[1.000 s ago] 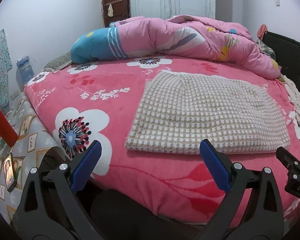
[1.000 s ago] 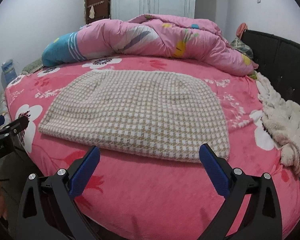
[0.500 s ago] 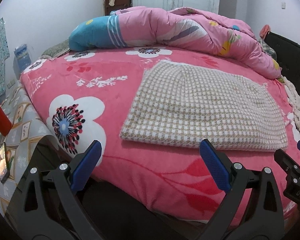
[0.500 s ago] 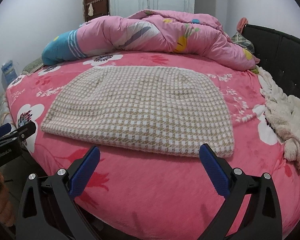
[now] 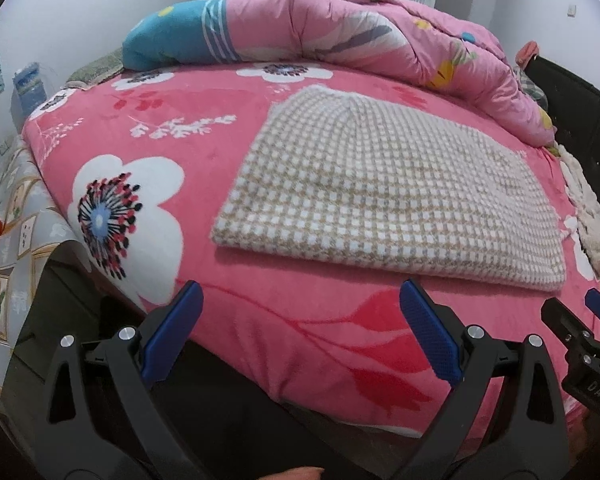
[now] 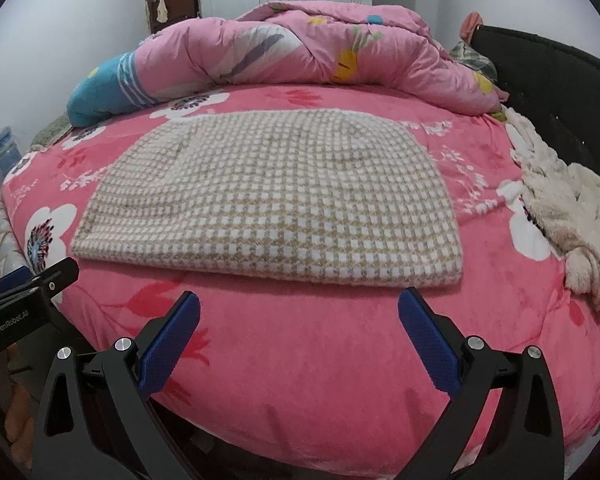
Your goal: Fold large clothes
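**Folded garment on bed, 2 grippers spread and empty**

While both tools hover off the near edge of the bed [image 6: 320, 360], the checked beige-and-white garment [image 6: 276, 200] lies folded flat in the bed's middle. The left gripper [image 5: 300, 332] and right gripper [image 6: 300, 336] each have blue pads spread wide, holding nothing. A pink quilt [image 6: 300, 52] is heaped behind; a cream fleece [image 6: 572, 216] lies to the right.

Both wrist cameras sit low, just off the bed's [image 5: 260, 340] near edge, facing its far edge. Left views from the left; both share the checked garment [image 6: 268, 196], probably folded.
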Demonstrator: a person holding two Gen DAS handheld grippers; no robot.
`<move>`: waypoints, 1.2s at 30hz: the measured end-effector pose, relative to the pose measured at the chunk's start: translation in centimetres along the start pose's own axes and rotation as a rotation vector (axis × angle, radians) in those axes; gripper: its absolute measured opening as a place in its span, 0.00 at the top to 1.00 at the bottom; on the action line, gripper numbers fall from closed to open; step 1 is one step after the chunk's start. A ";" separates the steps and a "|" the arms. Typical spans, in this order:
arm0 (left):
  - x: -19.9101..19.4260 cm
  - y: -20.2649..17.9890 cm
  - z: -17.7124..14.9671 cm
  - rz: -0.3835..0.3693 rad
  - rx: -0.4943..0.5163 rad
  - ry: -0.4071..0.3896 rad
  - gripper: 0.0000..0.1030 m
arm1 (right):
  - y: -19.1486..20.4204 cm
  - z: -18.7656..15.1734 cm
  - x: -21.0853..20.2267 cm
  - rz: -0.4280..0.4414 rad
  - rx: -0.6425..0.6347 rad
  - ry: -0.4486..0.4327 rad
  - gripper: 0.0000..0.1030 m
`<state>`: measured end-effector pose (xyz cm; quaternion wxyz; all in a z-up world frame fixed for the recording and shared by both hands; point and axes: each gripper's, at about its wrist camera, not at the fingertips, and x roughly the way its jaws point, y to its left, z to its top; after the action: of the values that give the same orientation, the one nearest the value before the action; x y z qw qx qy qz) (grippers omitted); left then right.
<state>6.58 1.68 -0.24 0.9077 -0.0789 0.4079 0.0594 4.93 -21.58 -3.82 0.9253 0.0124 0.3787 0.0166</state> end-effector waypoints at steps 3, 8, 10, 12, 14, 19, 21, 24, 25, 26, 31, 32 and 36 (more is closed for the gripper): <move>0.5 -0.7 -0.1 0.000 0.010 0.018 0.08 | -0.2 0.0 0.4 0.003 0.007 0.010 0.06; 1.1 -1.4 -0.3 -0.002 0.027 0.035 0.08 | -0.2 0.1 0.7 0.004 -0.002 0.010 0.06; 1.2 -1.7 -0.4 -0.004 0.034 0.039 0.08 | -0.1 0.2 0.9 0.006 0.001 0.012 0.06; 1.3 -2.0 -0.4 -0.006 0.039 0.042 0.08 | -0.1 0.2 0.9 0.009 0.003 0.012 0.06; 1.3 -2.1 -0.4 -0.009 0.043 0.042 0.08 | -0.1 0.2 1.0 0.008 0.001 0.012 0.06; 1.2 -2.4 -0.4 -0.012 0.050 0.038 0.08 | 0.1 0.3 1.0 0.006 -0.008 0.010 0.06; 1.1 -2.4 -0.4 -0.015 0.051 0.037 0.08 | 0.2 0.4 1.0 0.004 -0.011 0.011 0.06; 1.1 -2.4 -0.4 -0.019 0.053 0.036 0.08 | 0.2 0.4 1.0 0.002 -0.015 0.012 0.06; 1.1 -2.4 -0.4 -0.021 0.055 0.036 0.08 | 0.3 0.4 1.0 0.000 -0.017 0.012 0.06; 1.1 -2.4 -0.4 -0.021 0.055 0.035 0.08 | 0.3 0.4 1.0 -0.001 -0.018 0.012 0.06; 1.0 -2.5 -0.4 -0.030 0.061 0.034 0.08 | 0.5 0.4 0.9 -0.006 -0.024 0.010 0.06; 0.9 -2.6 -0.4 -0.030 0.062 0.033 0.08 | 0.5 0.4 1.0 -0.006 -0.025 0.012 0.06; 0.8 -2.8 -0.4 -0.029 0.068 0.028 0.08 | 0.5 0.4 0.9 -0.009 -0.019 0.012 0.06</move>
<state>7.32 -1.08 -0.82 0.9048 -0.0548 0.4211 0.0314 5.84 -21.06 -4.15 0.9231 0.0016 0.3841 0.0163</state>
